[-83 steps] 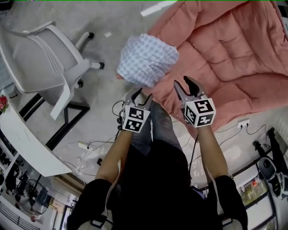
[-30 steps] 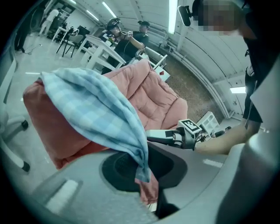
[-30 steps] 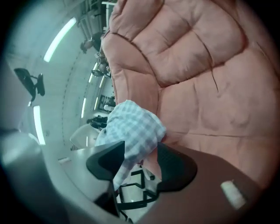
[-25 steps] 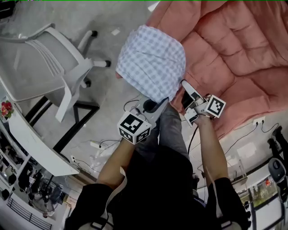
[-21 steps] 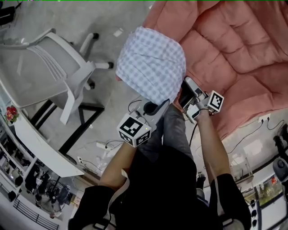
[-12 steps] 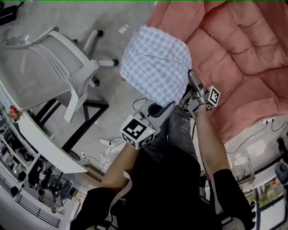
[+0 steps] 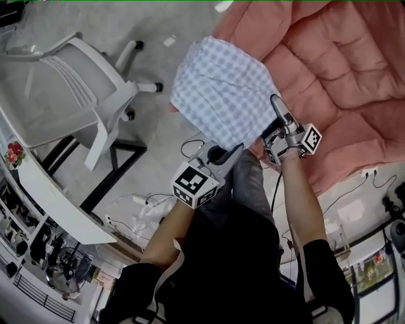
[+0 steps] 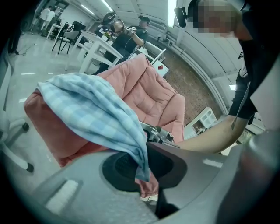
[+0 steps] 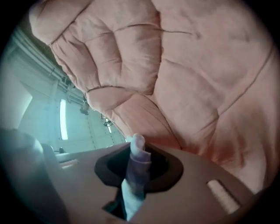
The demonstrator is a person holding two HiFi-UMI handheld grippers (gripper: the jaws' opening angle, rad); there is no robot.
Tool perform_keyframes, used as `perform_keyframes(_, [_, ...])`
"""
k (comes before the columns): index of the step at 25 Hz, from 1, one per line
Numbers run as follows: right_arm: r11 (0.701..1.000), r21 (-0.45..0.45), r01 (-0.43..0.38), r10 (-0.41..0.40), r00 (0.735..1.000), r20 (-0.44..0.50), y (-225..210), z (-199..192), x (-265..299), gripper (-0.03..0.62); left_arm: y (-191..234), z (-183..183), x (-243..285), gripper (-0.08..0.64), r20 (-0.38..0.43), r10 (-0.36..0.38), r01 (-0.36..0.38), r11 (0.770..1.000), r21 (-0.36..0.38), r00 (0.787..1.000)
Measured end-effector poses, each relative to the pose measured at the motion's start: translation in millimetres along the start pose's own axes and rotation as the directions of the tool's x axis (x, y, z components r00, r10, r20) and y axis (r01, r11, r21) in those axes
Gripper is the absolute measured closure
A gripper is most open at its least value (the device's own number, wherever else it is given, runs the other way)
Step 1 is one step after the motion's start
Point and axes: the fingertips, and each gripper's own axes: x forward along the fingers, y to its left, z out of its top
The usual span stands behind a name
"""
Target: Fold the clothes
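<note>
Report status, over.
Left gripper shut on checked cloth. Right gripper jaws just closed, cloth pinched between them. Cloth spread over pink quilt edge. No obstruction seen.

Open lab/office hall w/ concrete floor (image 7: pixel 126 25): swivel chair (image 7: pixel 69 82) at 10 o'clock, white desk (image 7: pixel 47 202) at 8, loose cables (image 7: pixel 188 147) near centre. Left gripper view: white tables (image 8: pixel 98 48), ceiling strip lights (image 8: pixel 171 11), people (image 8: pixel 124 41) at 12.

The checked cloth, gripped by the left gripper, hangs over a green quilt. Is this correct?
Not green: the quilt is pink, as the head view shows. The checked cloth, gripped by the left gripper, does hang over it.
</note>
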Motion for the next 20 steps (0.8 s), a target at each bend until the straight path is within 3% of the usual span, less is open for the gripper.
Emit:
perform_keyframes(4, [0.983,-0.175,0.051,-0.058,0.998,-0.033,21,2,-2,0.554,3,-6,2,0.512,0.000,0.004,-0.004,1.000,-0.015,1.000])
perform_keyframes(10, [0.909,-0.398,0.126,-0.153,0.988,-0.037,33,-5,-3,0.565,13,-18,1,0.513,-0.015,0.012,-0.013,1.000,-0.025,1.000])
perform_keyframes(13, [0.855,-0.491,0.166,-0.205,0.978,-0.026,36,-13,-5,0.568,16,-24,-2,0.512,-0.039,0.025,-0.026,1.000,-0.009,0.999])
perform_keyframes(18, [0.721,-0.642,0.261,-0.317,0.948,0.030,42,-19,-13,0.569,16,-29,-2,0.512,-0.090,0.036,-0.034,0.999,0.030,0.995])
perform_keyframes(20, [0.704,-0.647,0.292,-0.337,0.940,0.057,46,-15,-14,0.571,14,-25,0,0.514,-0.089,0.026,-0.024,0.999,0.026,0.996])
